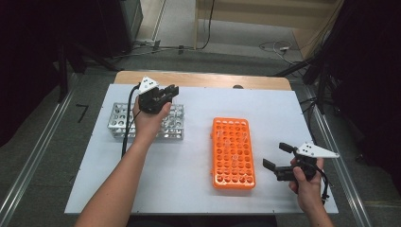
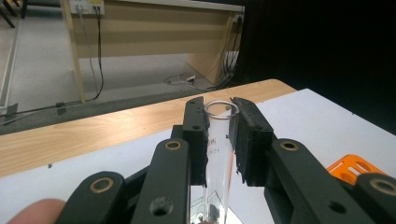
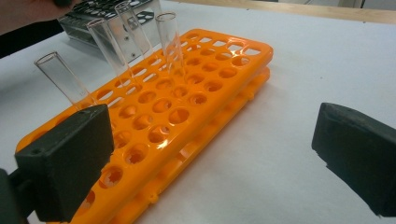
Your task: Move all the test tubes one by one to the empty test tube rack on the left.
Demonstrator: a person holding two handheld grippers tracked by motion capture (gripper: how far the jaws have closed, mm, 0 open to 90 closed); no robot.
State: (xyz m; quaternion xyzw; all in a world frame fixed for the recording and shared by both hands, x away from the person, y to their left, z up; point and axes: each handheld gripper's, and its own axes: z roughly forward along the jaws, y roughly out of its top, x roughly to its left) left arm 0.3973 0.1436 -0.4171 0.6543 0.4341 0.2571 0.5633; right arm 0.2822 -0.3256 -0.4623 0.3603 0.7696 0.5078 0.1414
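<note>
Near right of worktop (image 1: 189,198): right gripper (image 1: 275,156), jaws wide apart, holds nothing
Middle: orange rack (image 1: 232,152), four glass tubes (image 3: 170,44) seated at its far-left part, most holes vacant
Far left: left gripper (image 1: 166,93) clamped on test tube (image 2: 219,154), above metal rack (image 1: 116,122)
Progress: early, judged; carried tube not yet seated in orange rack, more transfers likely

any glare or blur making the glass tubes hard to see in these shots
High view: the tubes in the orange rack are faint, nearly lost. Right gripper view: clear tubes stand out, with glare spots in rack holes. Left gripper view: the test tube held by the left tongs has a sharp rim, its lower part blurs.
</note>
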